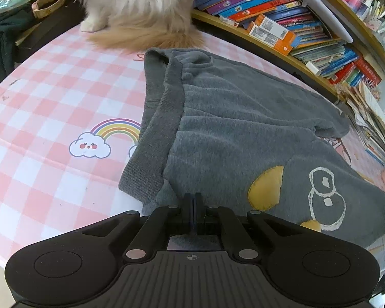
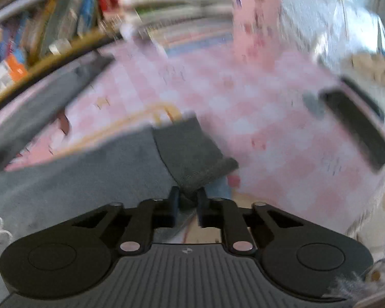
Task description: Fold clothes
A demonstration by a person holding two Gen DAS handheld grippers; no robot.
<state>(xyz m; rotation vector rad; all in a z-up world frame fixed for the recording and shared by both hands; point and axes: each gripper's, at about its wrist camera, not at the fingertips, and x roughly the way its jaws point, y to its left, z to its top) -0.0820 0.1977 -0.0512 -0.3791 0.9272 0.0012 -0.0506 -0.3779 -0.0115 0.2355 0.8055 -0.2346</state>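
A grey fleece sweater (image 1: 233, 128) with yellow patches and a white outline print lies on the pink checked tablecloth (image 1: 51, 97). One part with a ribbed cuff (image 1: 141, 179) is folded across it. My left gripper (image 1: 192, 199) is shut on the sweater's near edge. In the blurred right wrist view my right gripper (image 2: 188, 197) is shut on the ribbed cuff (image 2: 192, 151) of the sweater's sleeve, with the sweater body (image 2: 77, 179) to the left.
A fluffy cat (image 1: 141, 7) sits on the table's far side, next to the sweater. Bookshelves (image 1: 308, 25) packed with books run along the right. Dark cloth (image 1: 0, 38) lies at the far left. A dark flat object (image 2: 356, 125) lies at the right.
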